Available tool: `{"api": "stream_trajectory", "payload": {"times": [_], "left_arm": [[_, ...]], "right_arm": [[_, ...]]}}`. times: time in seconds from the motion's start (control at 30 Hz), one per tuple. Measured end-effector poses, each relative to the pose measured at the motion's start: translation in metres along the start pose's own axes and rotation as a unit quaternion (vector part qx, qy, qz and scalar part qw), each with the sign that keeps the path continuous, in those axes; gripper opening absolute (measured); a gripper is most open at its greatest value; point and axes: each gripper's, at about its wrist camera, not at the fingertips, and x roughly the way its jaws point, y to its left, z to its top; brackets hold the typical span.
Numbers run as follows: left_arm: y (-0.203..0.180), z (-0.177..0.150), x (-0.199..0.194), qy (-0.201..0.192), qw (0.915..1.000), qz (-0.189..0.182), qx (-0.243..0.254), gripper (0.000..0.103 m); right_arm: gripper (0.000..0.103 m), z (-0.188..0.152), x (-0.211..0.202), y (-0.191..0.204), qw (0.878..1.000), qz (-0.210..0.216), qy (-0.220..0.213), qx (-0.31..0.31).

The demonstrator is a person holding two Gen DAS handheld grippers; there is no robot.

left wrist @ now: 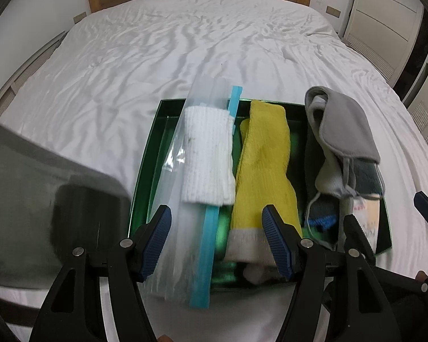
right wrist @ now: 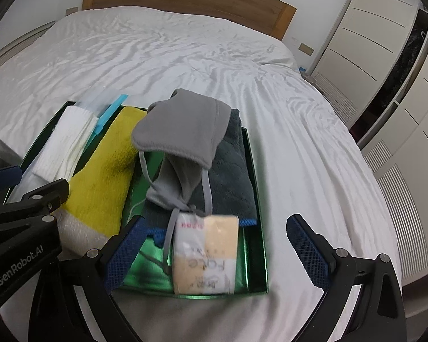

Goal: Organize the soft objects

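Both claws, left (left wrist: pixel 216 239) and right (right wrist: pixel 214 252), are hovering apart, holding nothing, near the green tray (right wrist: pixel 259 199) of socks on the bed (right wrist: pixel 185 57).

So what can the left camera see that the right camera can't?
Only the left wrist view shows a blurry grey thing close on its left side, and the whole clear zip bag with its blue strip.

Only the right wrist view shows the handwriting on the small packet and most of the dark towel.

Both show the green box on the white bed, the white sock, yellow sock and grey mask. Both grippers' fingers are open.
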Motion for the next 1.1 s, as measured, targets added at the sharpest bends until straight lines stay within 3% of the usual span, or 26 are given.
{"api": "stream_trajectory", "payload": {"times": [0.53,1.1], "left_arm": [[0.005,-0.044,-0.038,0.016,0.9994,-0.031,0.004,0.060],[0.044,-0.106,-0.111,0.034,0.9977,-0.054,0.024,0.065]], "right_arm": [[0.100,-0.036,-0.043,-0.006,1.000,-0.009,0.017,-0.010],[0.100,-0.075,-0.117,-0.004,0.999,-0.003,0.031,-0.013]]}}
